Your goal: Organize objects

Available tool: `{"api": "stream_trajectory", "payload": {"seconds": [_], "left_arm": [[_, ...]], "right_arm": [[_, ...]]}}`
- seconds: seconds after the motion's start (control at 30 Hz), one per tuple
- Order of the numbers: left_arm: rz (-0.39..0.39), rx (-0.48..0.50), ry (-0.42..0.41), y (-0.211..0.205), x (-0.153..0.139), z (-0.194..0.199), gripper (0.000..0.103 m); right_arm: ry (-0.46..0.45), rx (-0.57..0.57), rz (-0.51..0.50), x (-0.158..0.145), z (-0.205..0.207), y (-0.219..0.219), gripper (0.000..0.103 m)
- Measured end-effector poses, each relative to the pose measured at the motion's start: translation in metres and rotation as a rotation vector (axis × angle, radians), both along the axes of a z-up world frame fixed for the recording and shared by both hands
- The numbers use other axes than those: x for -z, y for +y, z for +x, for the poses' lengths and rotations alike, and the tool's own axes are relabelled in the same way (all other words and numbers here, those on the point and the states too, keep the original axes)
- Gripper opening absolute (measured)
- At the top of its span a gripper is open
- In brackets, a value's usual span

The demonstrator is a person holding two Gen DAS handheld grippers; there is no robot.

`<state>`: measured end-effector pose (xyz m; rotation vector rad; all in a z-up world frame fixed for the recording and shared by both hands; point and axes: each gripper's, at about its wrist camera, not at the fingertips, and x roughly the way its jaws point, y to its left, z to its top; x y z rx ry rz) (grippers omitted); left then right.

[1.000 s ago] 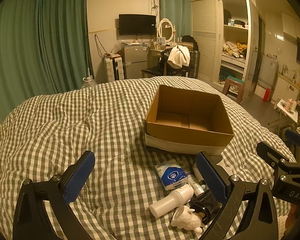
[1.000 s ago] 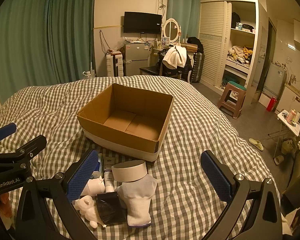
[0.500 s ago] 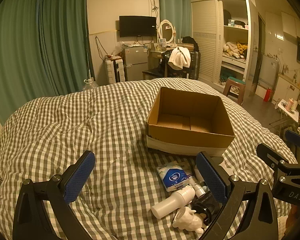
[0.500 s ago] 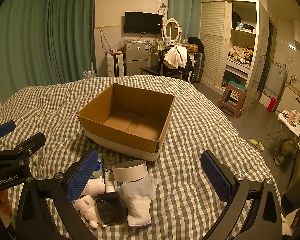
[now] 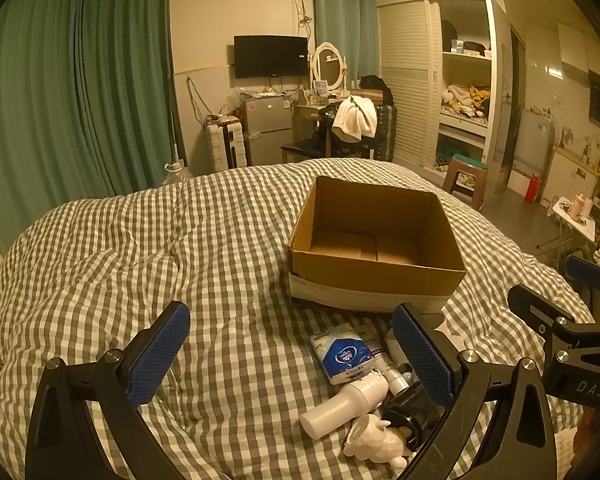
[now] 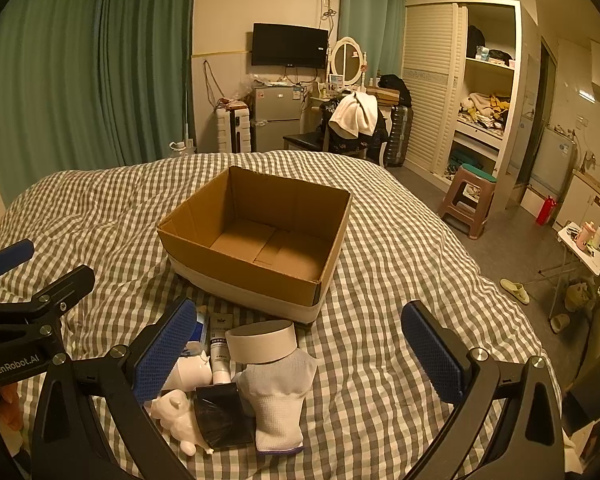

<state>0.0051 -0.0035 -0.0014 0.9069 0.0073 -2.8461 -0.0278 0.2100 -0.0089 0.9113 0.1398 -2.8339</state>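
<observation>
Left wrist view: left tongs (image 5: 288,354) spread wide, nothing between the pads, hovering above the checked bed cover (image 5: 148,248). Cardboard box (image 5: 374,276) sits ahead on the bed, empty as far as its floor shows. Loose pile lies just in front of the box: blue tissue pack (image 5: 342,356), white bottle (image 5: 342,402) on its side, white figurine (image 5: 376,440), a black item partly hidden behind the right-hand pad. Risk, as I judge it: the bottle is round and rests on soft bedding, so a glancing pad could roll it away; items touch, so closing on one may drag a neighbour. Against the earlier frame, the box and pile sit marginally lower and to the right; the camera has drifted only slightly.

Right wrist view: right tongs (image 6: 300,350) also wide apart and empty, held over the same pile. Tape roll (image 6: 262,340) rests on a white knitted sock (image 6: 278,396), with a black bag roll (image 6: 220,416) and the figurine (image 6: 178,420) touching alongside. Risk: lifting the sock would tip the tape roll off; the soft quilt gives under pressure, so a grab could pinch fabric. Scene is nearly unchanged from the earlier frame; the left tool at the edge sits a touch higher.
</observation>
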Motion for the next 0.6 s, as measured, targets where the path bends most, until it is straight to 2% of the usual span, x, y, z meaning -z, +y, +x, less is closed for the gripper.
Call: {"api": "stream_trajectory", "payload": {"seconds": [0.47,0.6], "left_arm": [[0.02,0.004,-0.044,-0.004,0.017,-0.006,0.103],[0.027,0.011,-0.087,-0.004,0.029,-0.012,0.103]], "right_arm": [[-0.027,-0.023,-0.009,0.007,-0.007,0.001,0.103],[-0.055,-0.024,0.004,0.015,-0.012,0.002,0.103]]}}
